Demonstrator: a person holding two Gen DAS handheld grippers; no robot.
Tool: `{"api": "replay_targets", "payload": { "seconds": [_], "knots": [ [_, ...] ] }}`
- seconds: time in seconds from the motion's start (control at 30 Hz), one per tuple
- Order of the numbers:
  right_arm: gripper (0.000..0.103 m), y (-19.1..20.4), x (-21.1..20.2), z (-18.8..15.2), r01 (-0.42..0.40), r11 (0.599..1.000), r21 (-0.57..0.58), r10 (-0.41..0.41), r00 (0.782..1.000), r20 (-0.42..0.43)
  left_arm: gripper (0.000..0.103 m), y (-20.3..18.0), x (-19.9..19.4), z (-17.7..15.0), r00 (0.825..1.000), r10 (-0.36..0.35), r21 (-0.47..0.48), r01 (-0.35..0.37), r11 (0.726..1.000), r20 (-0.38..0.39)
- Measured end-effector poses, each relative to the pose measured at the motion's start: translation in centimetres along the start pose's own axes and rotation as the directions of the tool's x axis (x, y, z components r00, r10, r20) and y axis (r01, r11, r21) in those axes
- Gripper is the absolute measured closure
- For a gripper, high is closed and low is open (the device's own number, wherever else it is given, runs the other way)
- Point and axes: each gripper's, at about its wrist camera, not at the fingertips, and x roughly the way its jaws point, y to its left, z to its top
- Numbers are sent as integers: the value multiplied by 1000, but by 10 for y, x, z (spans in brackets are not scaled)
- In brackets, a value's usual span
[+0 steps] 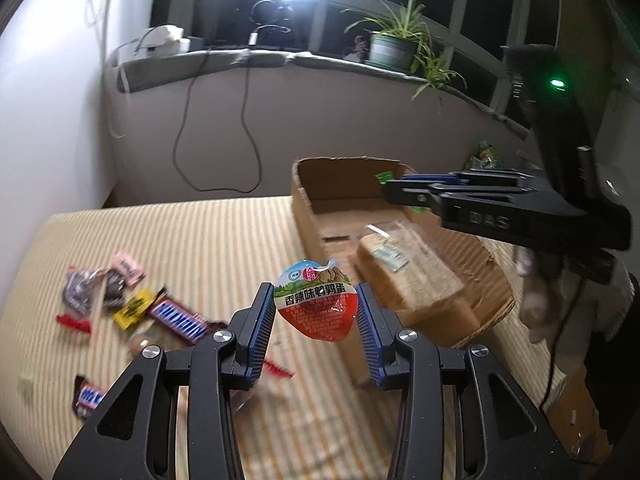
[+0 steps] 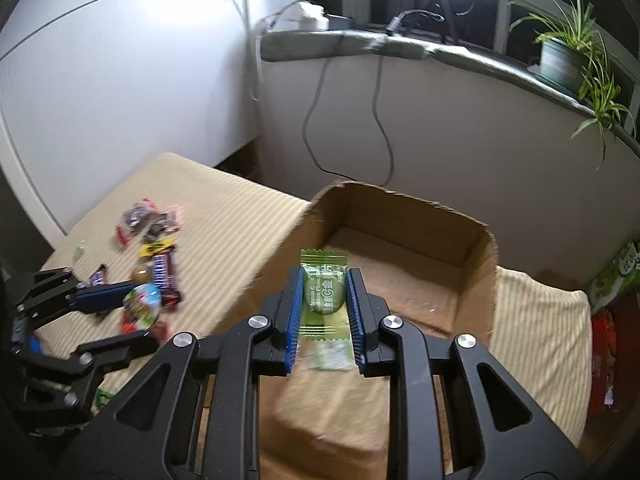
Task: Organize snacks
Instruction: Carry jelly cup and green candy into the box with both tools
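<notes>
My left gripper (image 1: pixel 316 306) is shut on a red and white cup-shaped snack pack (image 1: pixel 316 306), held in the air beside the cardboard box (image 1: pixel 308 216). In the right wrist view the same pack (image 2: pixel 142 306) shows at the lower left between the left gripper's fingers. My right gripper (image 2: pixel 324 294) is shut on a green wrapped candy (image 2: pixel 323 292), above the near part of the box (image 2: pixel 476 276). That right gripper (image 1: pixel 400 192) reaches in from the right over the box in the left wrist view. A wrapped bread pack (image 1: pixel 408 276) lies inside the box.
Loose snacks lie on the striped cloth: chocolate bars (image 1: pixel 180 318), a yellow wrapper (image 1: pixel 134 308), dark and pink packets (image 1: pixel 100 284). A wall with hanging cables (image 1: pixel 216 140) rises behind. A potted plant (image 1: pixel 394 46) stands on the sill. Green packs (image 2: pixel 618 270) sit right of the box.
</notes>
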Motion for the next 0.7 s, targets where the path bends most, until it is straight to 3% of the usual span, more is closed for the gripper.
{"api": "replay_targets", "payload": {
  "seconds": [0.33, 0.7],
  "knots": [
    [81, -46, 25, 10, 59, 998, 37, -57, 997, -49, 64, -24, 30, 15, 999, -41, 39, 42, 998, -25],
    [81, -65, 40, 12, 84, 995, 51, -80, 994, -81, 64, -34, 43, 19, 997, -52, 58, 55, 997, -51]
  ]
}}
